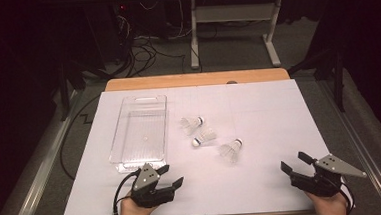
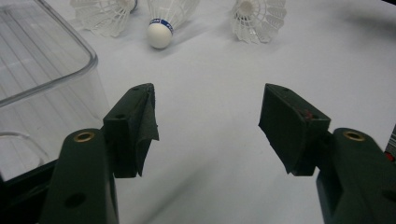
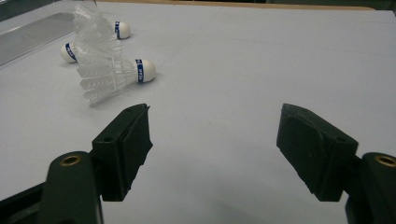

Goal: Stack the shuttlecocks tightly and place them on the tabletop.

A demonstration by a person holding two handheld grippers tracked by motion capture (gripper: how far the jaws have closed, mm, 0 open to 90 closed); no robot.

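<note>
Three white shuttlecocks lie on their sides at the middle of the white table top: one (image 1: 193, 124) farthest back, one (image 1: 204, 136) in the middle, one (image 1: 231, 149) nearest and to the right. A clear plastic tray (image 1: 166, 124) stands to their left with nothing in it. My left gripper (image 1: 172, 174) rests open at the front edge, just in front of the tray's near corner. My right gripper (image 1: 292, 161) rests open at the front right. In the left gripper view the jaws (image 2: 208, 121) stand wide apart, with the shuttlecocks (image 2: 166, 21) well beyond them. The right gripper (image 3: 215, 135) holds nothing; the nearest shuttlecock (image 3: 112, 77) lies ahead to its left.
The tray wall (image 2: 56, 107) stands right beside the left jaw. Bare white table top (image 1: 269, 112) spreads to the right of the shuttlecocks. A wooden table edge (image 1: 197, 79) runs along the back, with cables and a desk frame (image 1: 233, 14) on the floor beyond.
</note>
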